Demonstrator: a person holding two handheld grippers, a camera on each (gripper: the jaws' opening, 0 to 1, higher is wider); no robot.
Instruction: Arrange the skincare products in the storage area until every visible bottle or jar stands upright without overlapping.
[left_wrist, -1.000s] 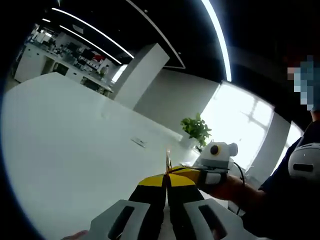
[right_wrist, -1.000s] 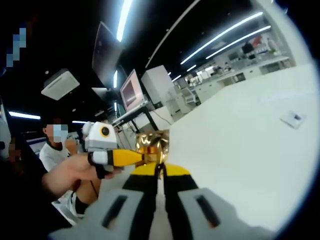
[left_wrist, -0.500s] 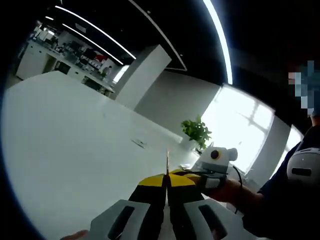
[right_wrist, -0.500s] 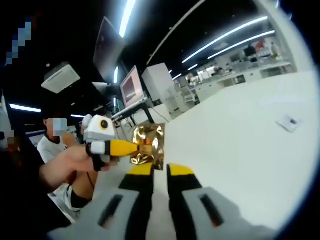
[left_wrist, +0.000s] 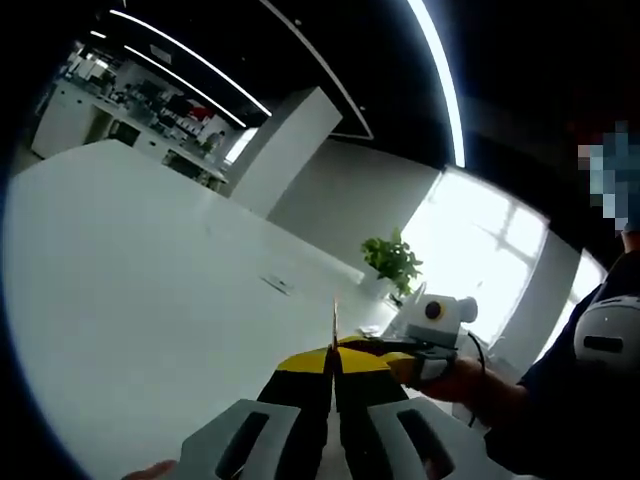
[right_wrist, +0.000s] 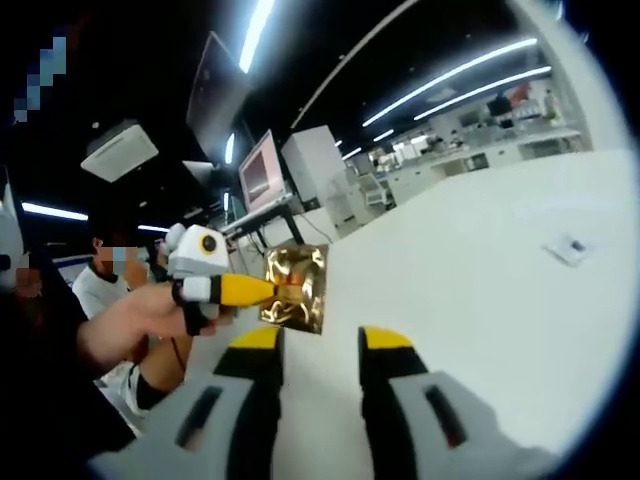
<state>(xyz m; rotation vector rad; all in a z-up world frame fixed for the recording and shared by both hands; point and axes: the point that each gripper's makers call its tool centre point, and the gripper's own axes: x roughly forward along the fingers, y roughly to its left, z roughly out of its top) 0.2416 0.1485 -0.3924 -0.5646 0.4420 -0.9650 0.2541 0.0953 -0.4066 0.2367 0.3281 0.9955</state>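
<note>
A flat gold foil sachet (right_wrist: 296, 287) hangs upright in the air over the white table (right_wrist: 480, 300). My left gripper (right_wrist: 276, 291) comes in from the left of the right gripper view and is shut on the sachet's left edge. In the left gripper view the sachet (left_wrist: 335, 322) shows edge-on as a thin strip rising from my shut left gripper (left_wrist: 333, 352). My right gripper (right_wrist: 320, 340) stands open just below the sachet, its yellow-tipped jaws well apart with nothing between them. My right gripper (left_wrist: 378, 346) also sits close to the right of the left one.
The white table (left_wrist: 120, 280) stretches far ahead, with a small flat grey item (left_wrist: 278, 284) lying on it, also seen as a grey item (right_wrist: 565, 248). A potted plant (left_wrist: 392, 260) stands at its far end. A monitor (right_wrist: 262, 180) and a seated person (right_wrist: 105, 290) are beyond the table's edge.
My right gripper has opened and let go of the gold sachet, which now hangs from the left gripper alone. The left gripper has hardly moved.
</note>
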